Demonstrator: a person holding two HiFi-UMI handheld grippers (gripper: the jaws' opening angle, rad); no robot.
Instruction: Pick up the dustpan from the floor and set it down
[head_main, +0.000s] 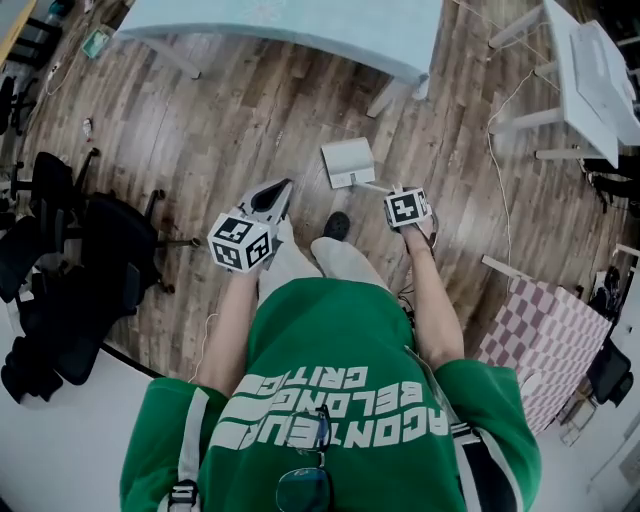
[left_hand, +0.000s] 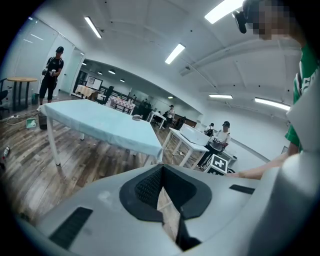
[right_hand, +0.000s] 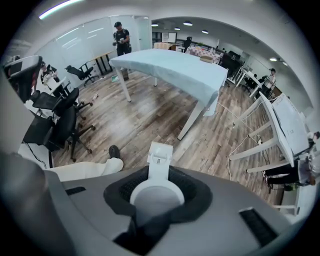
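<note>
White dustpan (head_main: 348, 160) handle clamped in R gripper (right_hand: 159, 179) jaws; L gripper (left_hand: 160, 169) jaws pressed together.

dustpan (head_main: 348, 162): white, small squarish pan on a flat straight handle with a round disc end. The disc end is clamped between the right gripper's (right_hand: 152, 189) jaws. In head view the pan sits at 10 o'clock from the grip; in right gripper view, at 12 o'clock. Over the wood floor (head_main: 250, 110); contact can't be told.
</note>
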